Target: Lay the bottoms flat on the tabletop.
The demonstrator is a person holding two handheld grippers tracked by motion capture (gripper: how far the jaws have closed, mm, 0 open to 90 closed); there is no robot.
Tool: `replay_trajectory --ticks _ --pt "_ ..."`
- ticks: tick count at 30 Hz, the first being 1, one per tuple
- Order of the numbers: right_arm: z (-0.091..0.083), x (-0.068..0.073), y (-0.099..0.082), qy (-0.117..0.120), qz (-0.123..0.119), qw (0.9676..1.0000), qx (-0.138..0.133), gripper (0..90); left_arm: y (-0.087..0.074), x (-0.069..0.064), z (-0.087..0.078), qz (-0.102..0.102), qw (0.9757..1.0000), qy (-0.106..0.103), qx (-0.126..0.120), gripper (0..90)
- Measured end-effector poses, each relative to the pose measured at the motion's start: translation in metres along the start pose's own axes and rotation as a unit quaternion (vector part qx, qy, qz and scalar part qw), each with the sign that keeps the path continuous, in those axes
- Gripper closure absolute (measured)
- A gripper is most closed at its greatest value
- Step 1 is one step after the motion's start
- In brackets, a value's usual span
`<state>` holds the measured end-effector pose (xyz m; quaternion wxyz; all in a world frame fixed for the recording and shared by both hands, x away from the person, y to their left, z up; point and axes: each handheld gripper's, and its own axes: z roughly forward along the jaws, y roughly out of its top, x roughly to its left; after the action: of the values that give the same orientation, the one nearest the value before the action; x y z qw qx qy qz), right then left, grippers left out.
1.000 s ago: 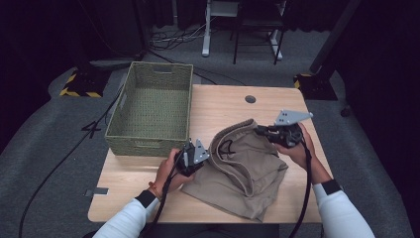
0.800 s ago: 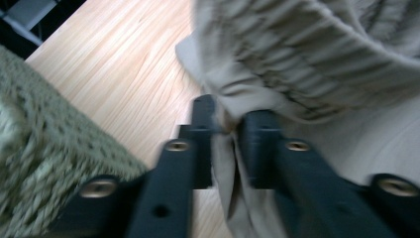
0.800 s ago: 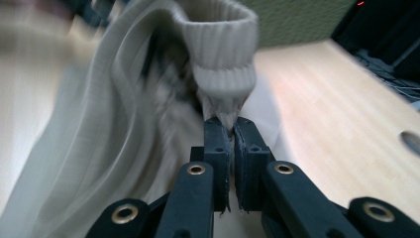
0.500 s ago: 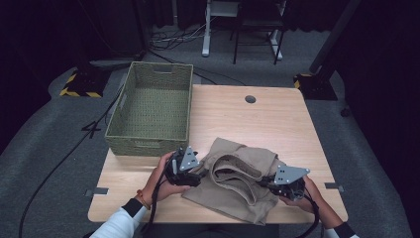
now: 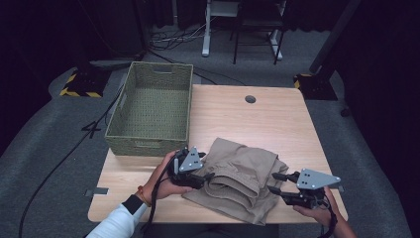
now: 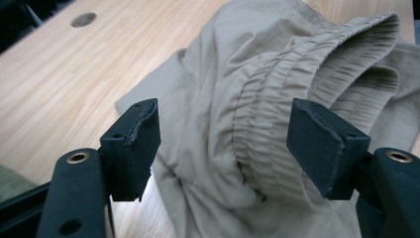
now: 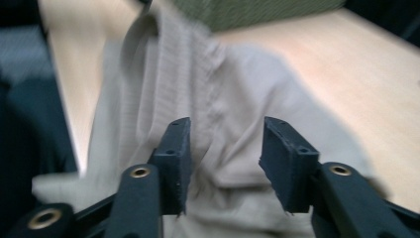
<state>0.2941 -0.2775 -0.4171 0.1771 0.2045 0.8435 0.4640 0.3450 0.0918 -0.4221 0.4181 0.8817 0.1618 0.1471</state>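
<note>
Trousers (image 5: 242, 181), one khaki pair, lie folded at the 6 o'clock edge of the table (image 5: 237, 119); the near hem is cut off by that edge in the high view, and the right gripper view renders the cloth blurred. One table, with a single round hole (image 5: 250, 99) toward 12 o'clock. One green woven basket (image 5: 151, 109) sits at 10 o'clock on the table, its inside partly hidden by its near wall. Two grippers. Left gripper (image 5: 203, 178), held in a hand (image 5: 166, 178) entering from 7 o'clock, points toward 3 o'clock, its jaws wide apart with the elastic waistband (image 6: 277, 109) between them, neither pad pressing the cloth. Right gripper (image 5: 276, 183), at 5 o'clock, points toward 9 o'clock at the trousers' right edge, jaws apart over the cloth; whether they touch it cannot be told. The right hand (image 5: 317, 210) is partly cut off.
</note>
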Motion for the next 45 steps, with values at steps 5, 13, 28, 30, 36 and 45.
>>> replay_trajectory --ticks 5,13,28,30,36,45 --pt "0.017 0.015 0.009 0.007 0.008 0.9999 0.006 50.8 0.006 -0.012 0.016 0.037 0.9984 -0.036 0.021 32.0" --pt "0.063 0.029 -0.013 0.07 0.011 0.9941 0.082 57.3 -0.005 -0.025 0.034 0.093 0.9875 -0.093 0.087 48.4" --pt "0.05 0.023 -0.025 0.044 0.027 0.989 0.139 58.3 -0.016 -0.046 0.026 0.041 0.9937 -0.082 0.065 31.7" --pt "0.042 0.013 -0.022 0.016 0.039 0.9905 0.131 56.1 -0.007 -0.036 0.015 0.016 0.997 -0.068 0.035 30.1" --pt "0.022 -0.013 -0.001 -0.06 0.062 0.9936 0.074 45.2 0.018 -0.007 0.017 -0.012 0.9997 -0.02 0.009 30.2" --pt "0.069 -0.057 -0.009 -0.113 0.12 0.9779 0.129 32.4 0.024 0.016 0.092 -0.043 0.994 0.047 0.089 36.8"
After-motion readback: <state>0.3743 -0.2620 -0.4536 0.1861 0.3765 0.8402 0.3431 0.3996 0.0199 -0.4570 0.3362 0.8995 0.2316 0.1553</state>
